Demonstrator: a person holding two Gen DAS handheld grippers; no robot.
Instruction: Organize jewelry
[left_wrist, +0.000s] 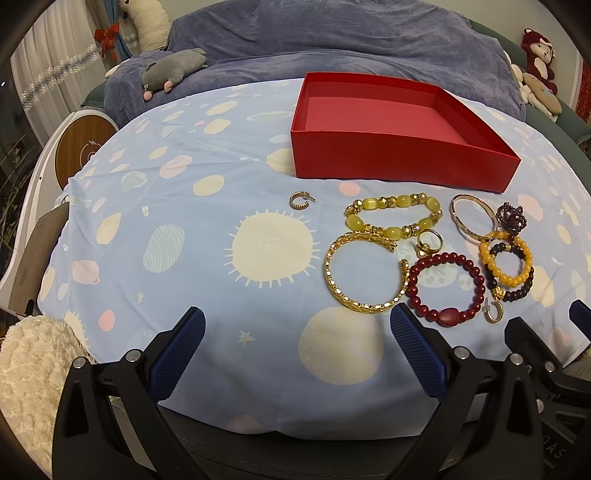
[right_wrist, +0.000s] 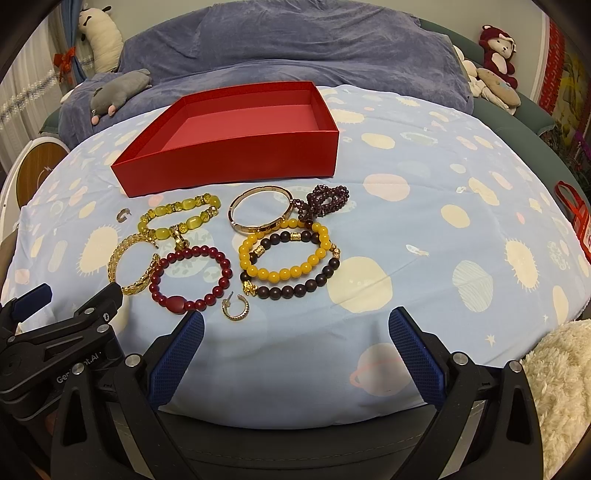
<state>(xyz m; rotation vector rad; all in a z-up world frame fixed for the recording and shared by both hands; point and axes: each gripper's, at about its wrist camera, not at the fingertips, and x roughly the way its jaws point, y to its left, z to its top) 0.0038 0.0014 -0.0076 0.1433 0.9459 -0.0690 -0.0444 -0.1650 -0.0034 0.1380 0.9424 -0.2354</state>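
An empty red box (left_wrist: 399, 155) (right_wrist: 236, 155) stands on the blue patterned cloth. In front of it lies jewelry: a yellow-green bead bracelet (left_wrist: 393, 216) (right_wrist: 179, 216), a gold chain bangle (left_wrist: 364, 273) (right_wrist: 135, 266), a dark red bead bracelet (left_wrist: 445, 288) (right_wrist: 192, 275), an amber bead bracelet (left_wrist: 506, 264) (right_wrist: 284, 251), a rose-gold bangle (left_wrist: 469, 216) (right_wrist: 258, 210), and hoop earrings (left_wrist: 301, 200) (right_wrist: 235, 308). My left gripper (left_wrist: 297, 350) is open and empty before the gold bangle. My right gripper (right_wrist: 295, 350) is open and empty, right of the near earring.
The cloth (left_wrist: 184, 221) covers a round surface. A blue blanket (left_wrist: 332, 33) and grey plush toy (left_wrist: 173, 68) lie behind the box. A white fluffy item (right_wrist: 561, 387) sits at the right edge. Red plush toys (right_wrist: 498, 48) sit far right.
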